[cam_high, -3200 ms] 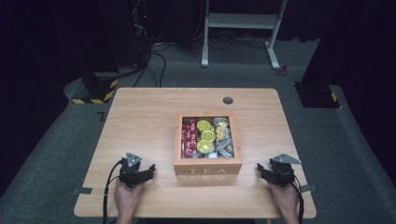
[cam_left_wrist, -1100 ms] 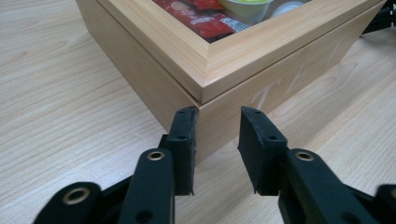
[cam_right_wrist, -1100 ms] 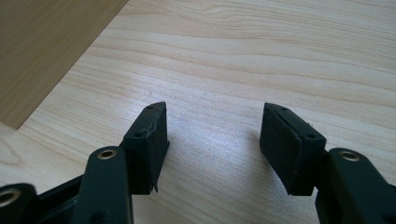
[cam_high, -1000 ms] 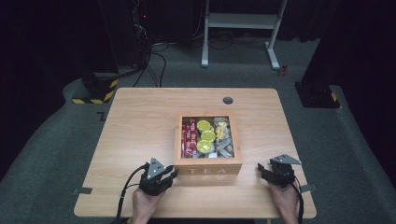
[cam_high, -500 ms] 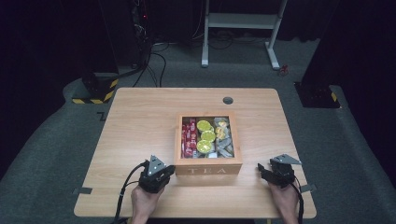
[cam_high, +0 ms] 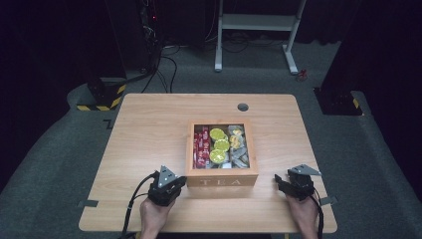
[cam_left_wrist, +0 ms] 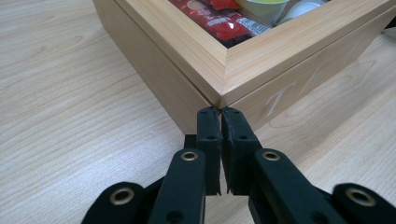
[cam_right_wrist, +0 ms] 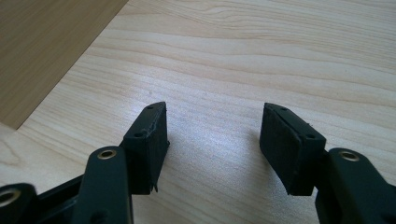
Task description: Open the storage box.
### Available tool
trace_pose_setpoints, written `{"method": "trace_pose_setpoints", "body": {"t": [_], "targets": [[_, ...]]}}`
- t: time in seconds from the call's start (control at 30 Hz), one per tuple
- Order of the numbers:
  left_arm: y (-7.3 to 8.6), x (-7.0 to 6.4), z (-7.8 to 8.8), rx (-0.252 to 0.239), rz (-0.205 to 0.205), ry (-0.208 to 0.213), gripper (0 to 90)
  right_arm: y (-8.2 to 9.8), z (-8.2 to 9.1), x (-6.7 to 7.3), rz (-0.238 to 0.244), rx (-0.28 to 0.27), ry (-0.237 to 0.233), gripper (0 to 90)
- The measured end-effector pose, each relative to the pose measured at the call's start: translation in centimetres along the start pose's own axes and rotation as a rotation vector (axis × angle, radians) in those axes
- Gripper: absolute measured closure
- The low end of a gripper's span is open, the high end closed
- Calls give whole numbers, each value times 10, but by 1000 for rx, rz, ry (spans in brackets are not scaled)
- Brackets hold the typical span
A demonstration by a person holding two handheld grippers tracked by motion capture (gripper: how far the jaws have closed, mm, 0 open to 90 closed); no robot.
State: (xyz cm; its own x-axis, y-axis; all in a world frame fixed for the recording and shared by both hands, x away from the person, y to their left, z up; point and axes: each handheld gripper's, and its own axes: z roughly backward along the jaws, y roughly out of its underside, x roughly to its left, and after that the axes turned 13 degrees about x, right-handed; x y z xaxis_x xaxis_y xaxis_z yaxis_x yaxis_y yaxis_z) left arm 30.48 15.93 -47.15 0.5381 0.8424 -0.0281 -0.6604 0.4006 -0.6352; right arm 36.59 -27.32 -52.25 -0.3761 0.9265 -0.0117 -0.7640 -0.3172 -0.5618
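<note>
1 tea box [cam_left_wrist: 243,60] corner hides behind the left hand-held gripper [cam_left_wrist: 220,112]

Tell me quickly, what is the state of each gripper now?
Left gripper: closed, holding nothing, tips at the corner of the light wooden tea box.
Right gripper: open, empty.

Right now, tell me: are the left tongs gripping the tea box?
No: the left tongs are shut on nothing, their tips at the near corner of the tea box.
</note>
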Motion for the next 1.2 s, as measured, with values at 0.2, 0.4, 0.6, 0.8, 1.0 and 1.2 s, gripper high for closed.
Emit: {"method": "trace_pose_setpoints", "body": {"t": [0.2, 0.4, 0.6, 0.8, 1.0, 1.2], "targets": [[0, -1, 0, -4, -2, -5, 865, 0, 0, 0, 1, 0, 0, 419], [1, 0, 0, -12, -4, -6, 867, 0, 0, 0, 0, 0, 0, 419], [1, -1, 0, -18, -4, -3, 868, 0, 0, 0, 0, 0, 0, 419], [1, -1, 1, -29, -2, -5, 875, 0, 0, 0, 0, 0, 0, 419], [2, -1, 0, -41, 6, -1, 876, 0, 0, 0, 0, 0, 0, 418], [2, -2, 1, -45, 7, -6, 875, 0, 0, 0, 0, 0, 0, 419]]}}
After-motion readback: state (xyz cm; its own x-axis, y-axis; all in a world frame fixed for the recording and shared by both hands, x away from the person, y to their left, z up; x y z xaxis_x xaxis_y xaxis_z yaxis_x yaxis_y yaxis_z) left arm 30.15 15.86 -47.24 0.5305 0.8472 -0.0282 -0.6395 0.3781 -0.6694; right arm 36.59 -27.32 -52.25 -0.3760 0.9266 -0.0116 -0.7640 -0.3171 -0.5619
